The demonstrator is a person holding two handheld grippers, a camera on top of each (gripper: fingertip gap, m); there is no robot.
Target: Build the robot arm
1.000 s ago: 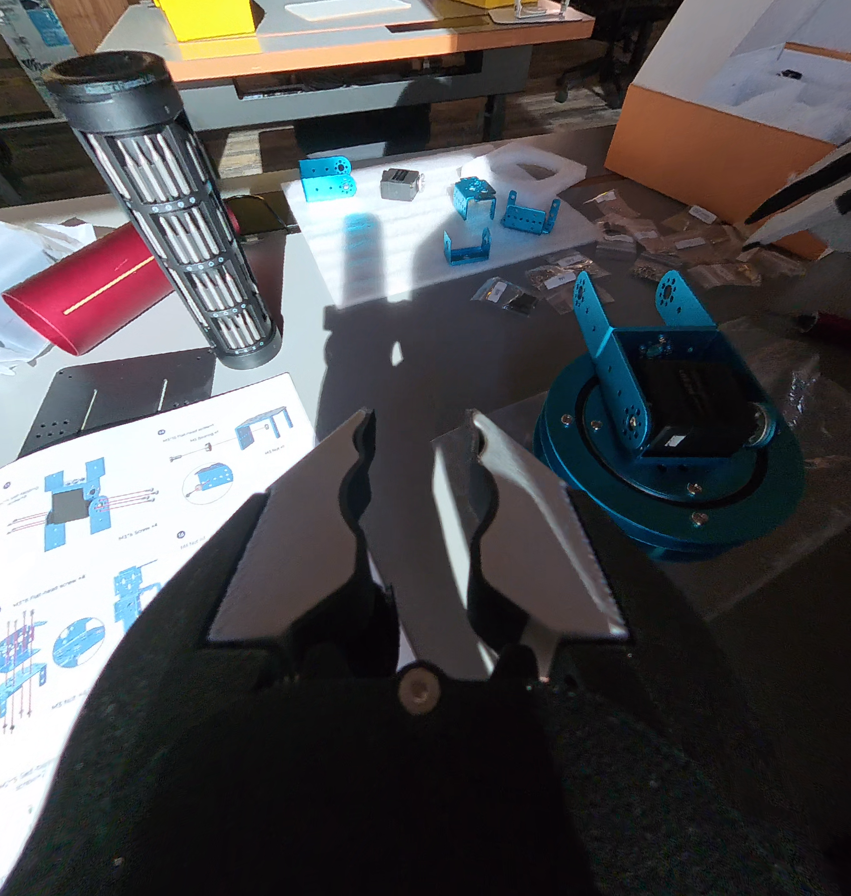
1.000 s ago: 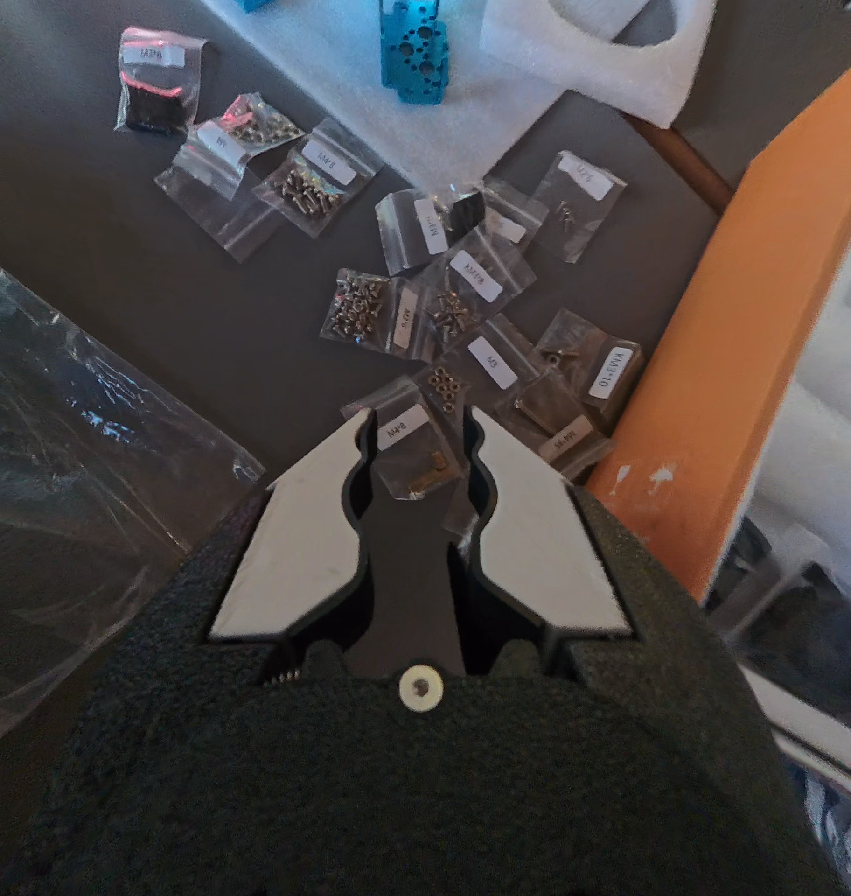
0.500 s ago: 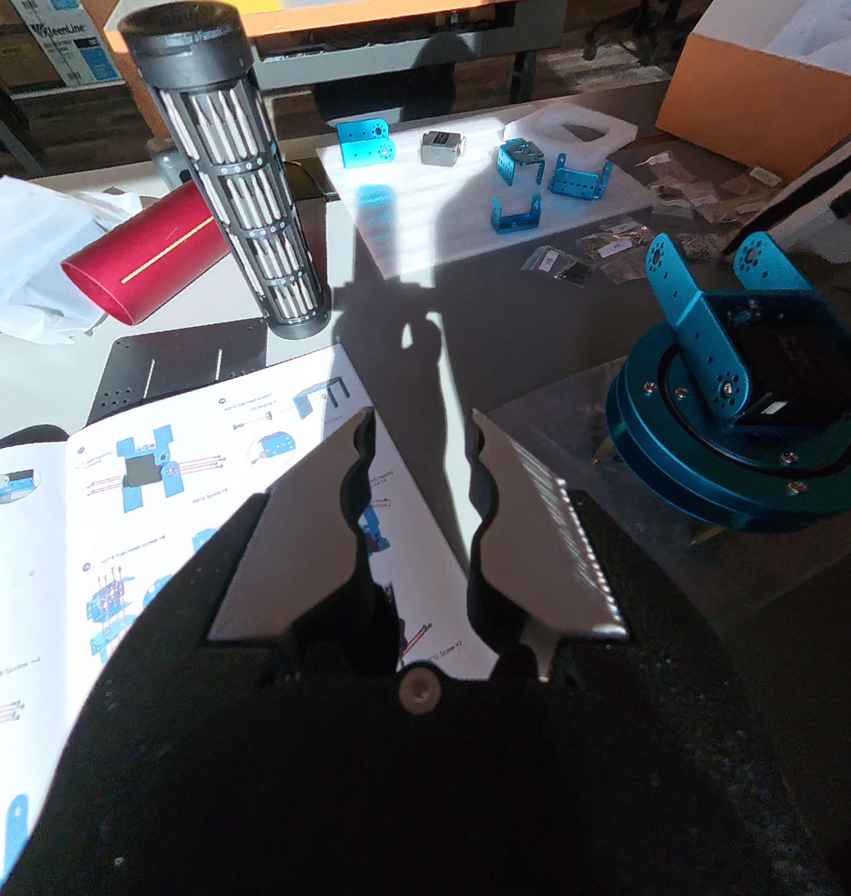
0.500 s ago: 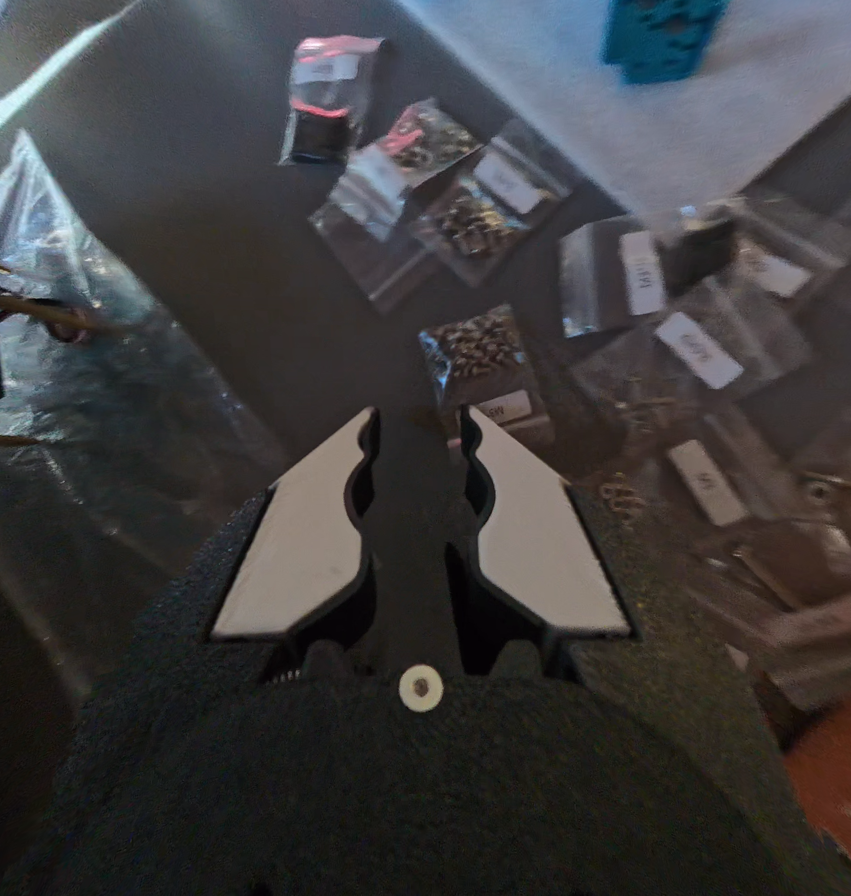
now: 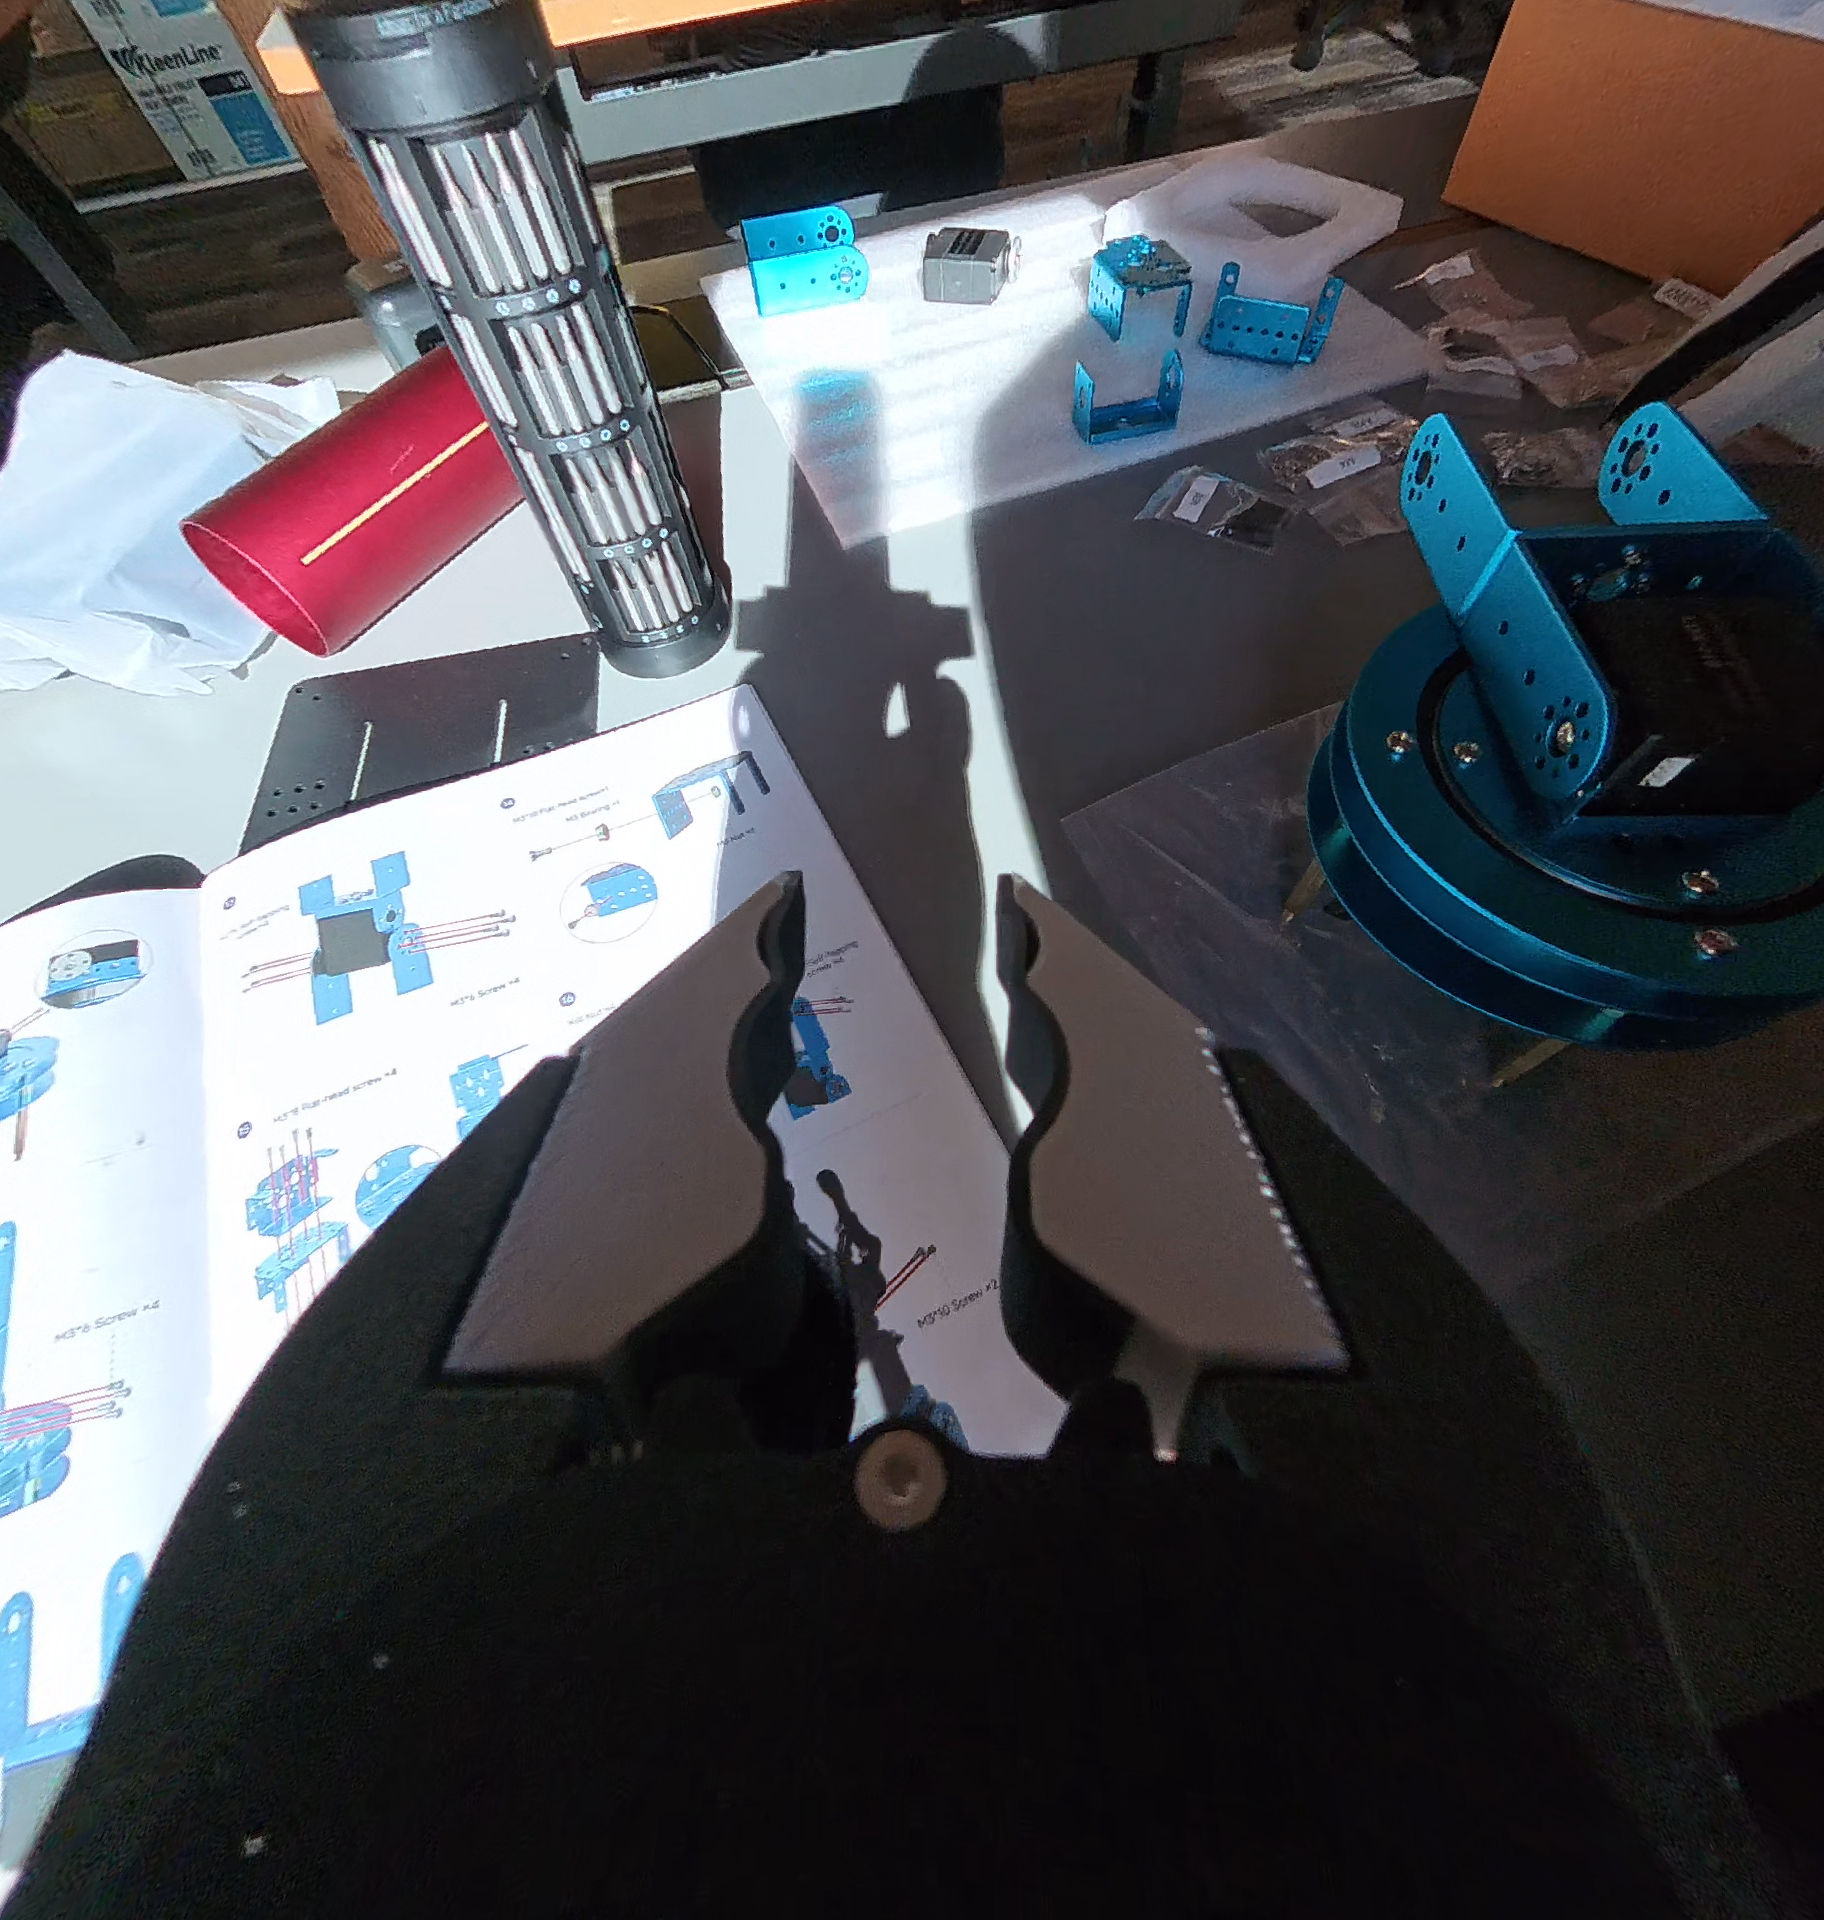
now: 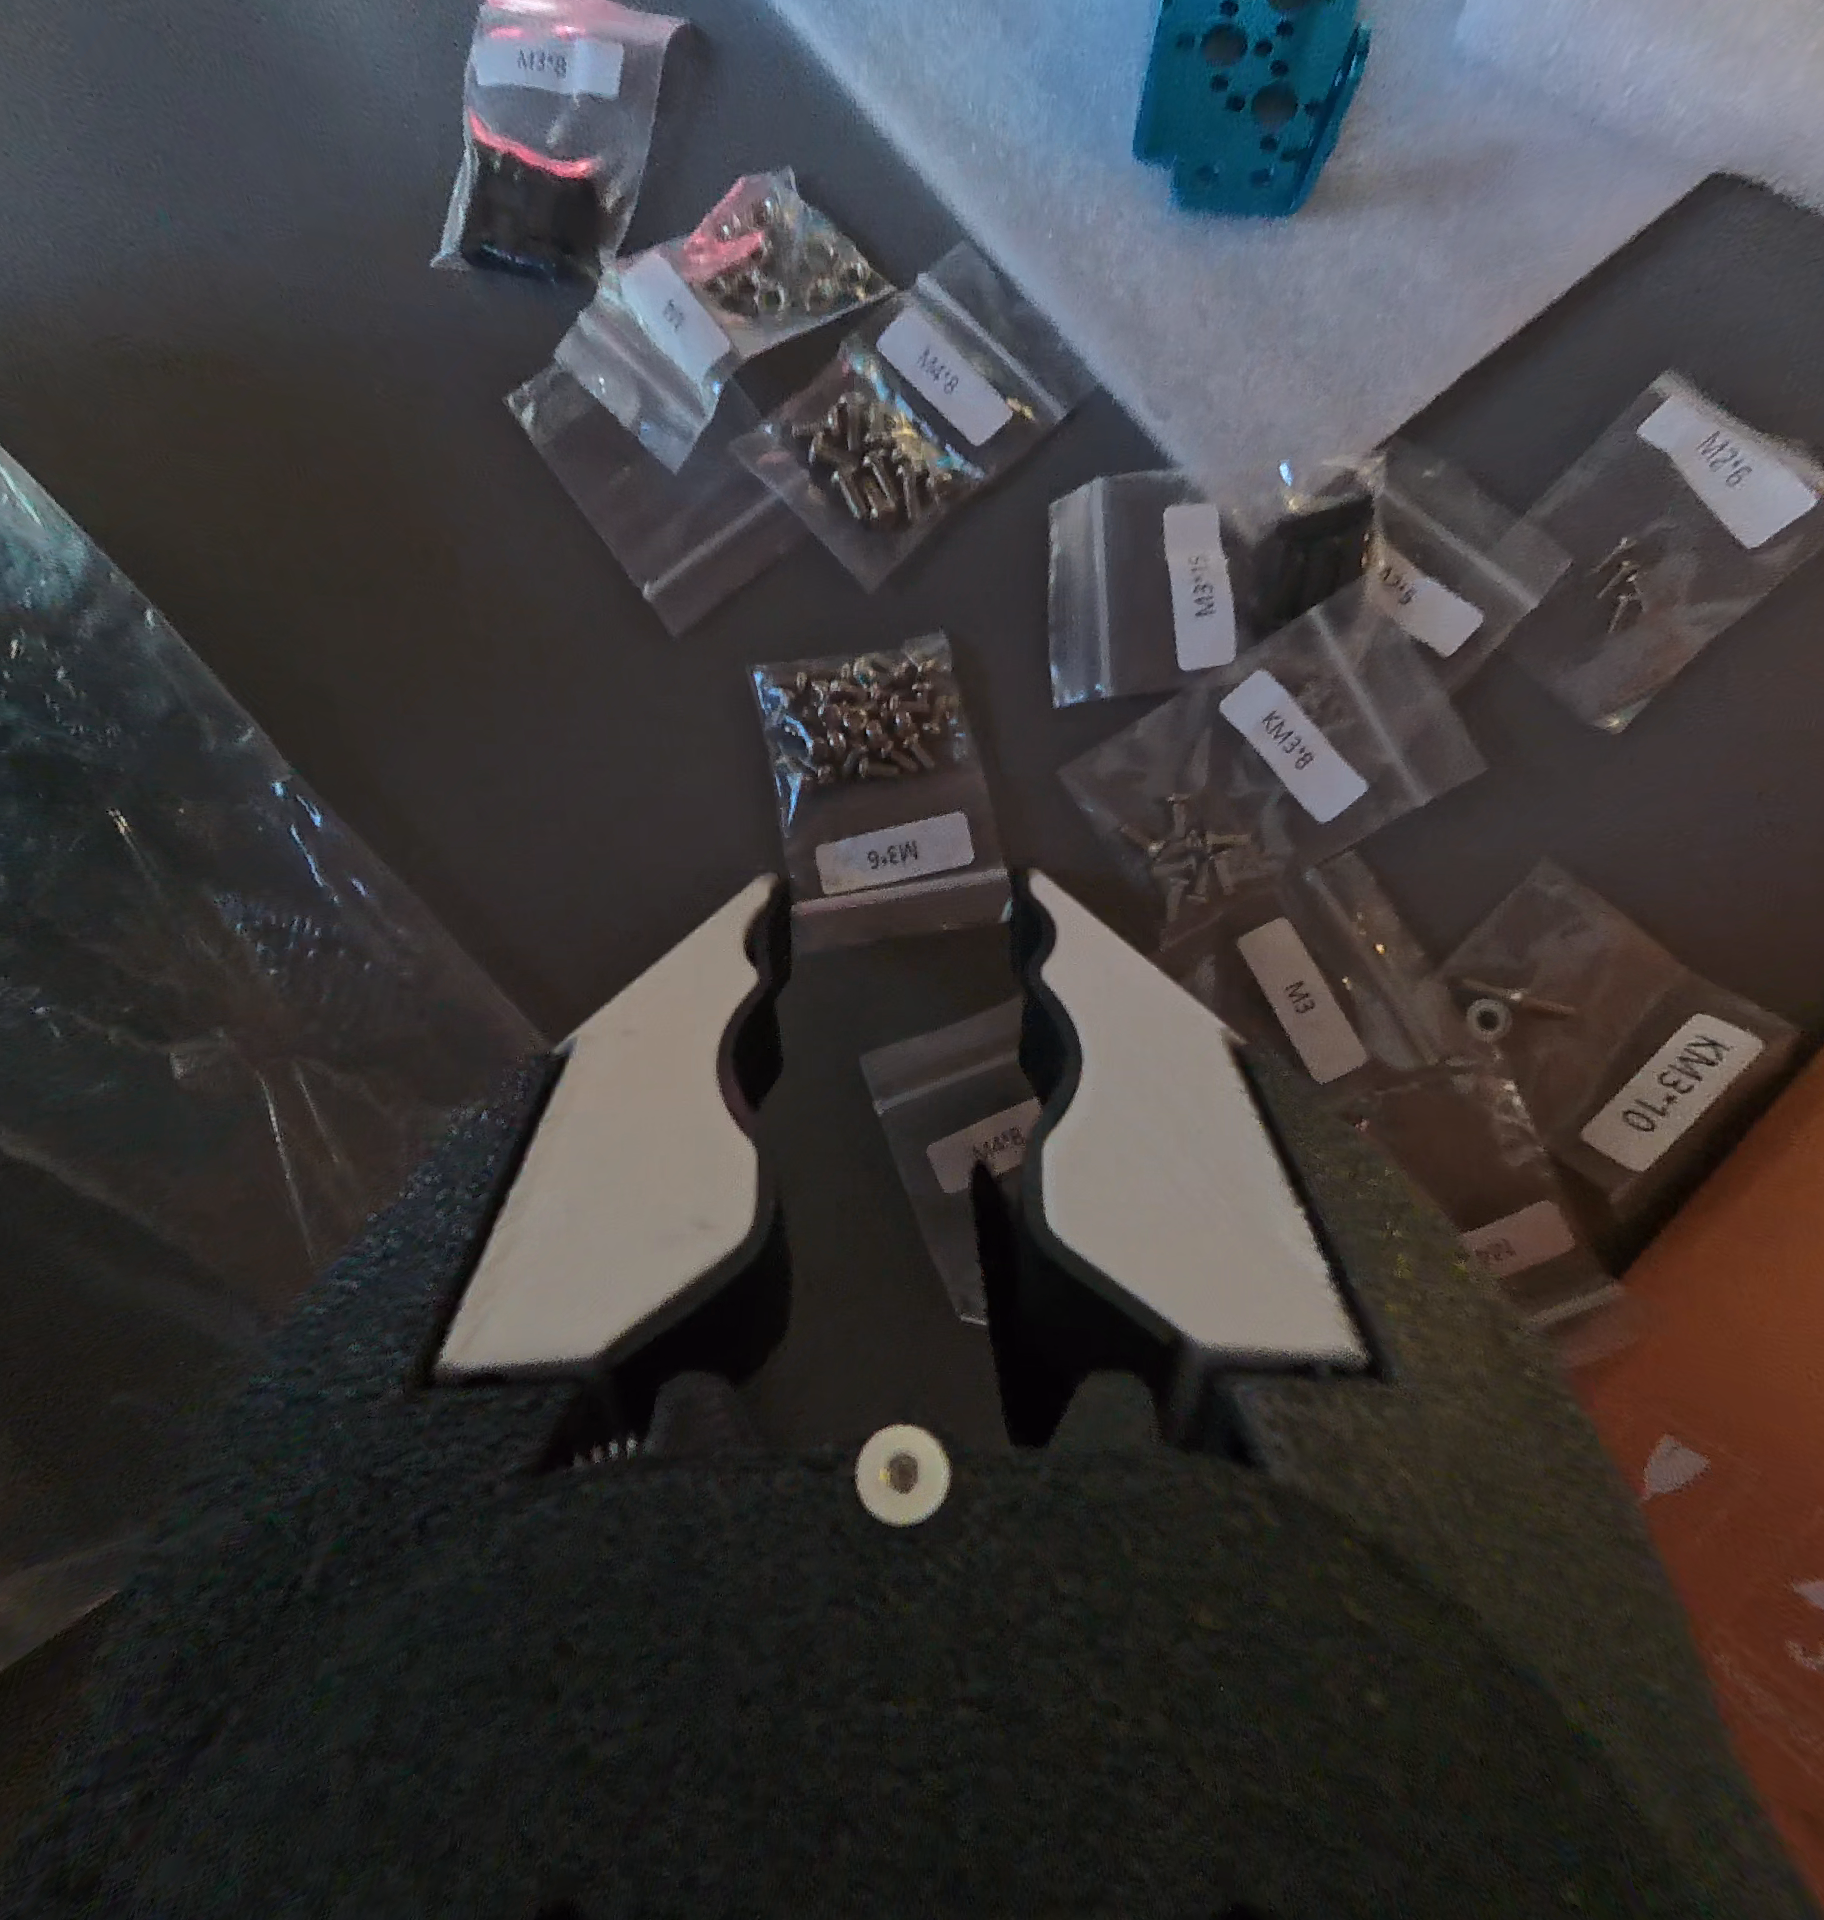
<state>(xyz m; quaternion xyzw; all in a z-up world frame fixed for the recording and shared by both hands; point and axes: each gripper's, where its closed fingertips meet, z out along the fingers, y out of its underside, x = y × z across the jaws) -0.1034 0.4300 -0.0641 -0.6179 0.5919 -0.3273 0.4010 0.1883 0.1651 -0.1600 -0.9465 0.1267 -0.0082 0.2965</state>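
- Left wrist view: the left gripper (image 5: 897, 894) hung above an open instruction booklet (image 5: 388, 997), its fingers (image 5: 669, 1122) spread apart and empty.
- One blue round base with a two-armed bracket (image 5: 1604, 821) stood at 2 o'clock, on the shaded part of the tabletop (image 5: 1126, 623).
- At 12 o'clock a white foam sheet (image 5: 949, 384) carried four blue brackets (image 5: 1126, 400) and one grey servo block (image 5: 965, 265).
- One black slatted cylinder (image 5: 534, 353) stood upright at 11 o'clock, one red tube (image 5: 357, 520) lying just behind it.
- Right wrist view: the right gripper (image 6: 897, 894) pointed down at the tabletop with fingers (image 6: 1136, 1122) parted, holding nothing.
- About eleven small clear bags lay scattered from 11 to 3 o'clock; overlap made the count unsure.
- One screw-filled bag (image 6: 872, 769) lay just beyond the fingertips at 12 o'clock; another bag (image 6: 960, 1132) lay between the fingers.
- One blue bracket (image 6: 1246, 99) sat at 1 o'clock.
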